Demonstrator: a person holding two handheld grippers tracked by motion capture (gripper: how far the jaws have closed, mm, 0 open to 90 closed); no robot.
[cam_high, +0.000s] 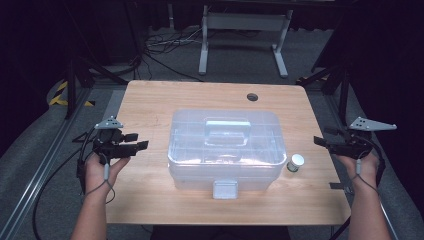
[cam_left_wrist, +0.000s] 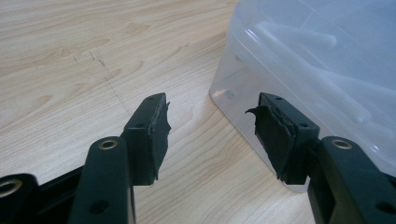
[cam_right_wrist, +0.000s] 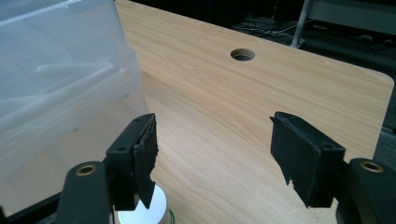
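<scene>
**Both grippers poised beside the closed box, nothing yet grasped**

A clear plastic storage box (cam_high: 227, 150) sits at the middle of the wooden table (cam_high: 150, 195), lid down, its handle (cam_high: 228, 131) lying flat on top and a pale latch (cam_high: 225, 189) at the near edge. A small white-capped jar (cam_high: 295, 162) stands on the table just beside the box's right end.

The left gripper (cam_high: 141, 140) hovers near the box's left side, its jaws apart and empty; in the left gripper view its pads (cam_left_wrist: 158, 135) frame bare wood, with the box's corner (cam_left_wrist: 224, 95) just beyond the right-hand jaw. The right gripper (cam_high: 319, 141) waits at the table's right edge, jaws likewise spread with nothing between them. In the right gripper view the jar's white cap (cam_right_wrist: 142, 210) peeks from under the left-hand jaw, with the box wall (cam_right_wrist: 70, 84) beside it.

This looks like the approach step, before any contact. The jar is the nearest thing to the right gripper, so a likely next move is to drop lower, centre the jaws around the jar and close gently. The box's contents are too hazy through the plastic to name; if the lid must open first, the front latch needs releasing while the other gripper steadies the box.
</scene>
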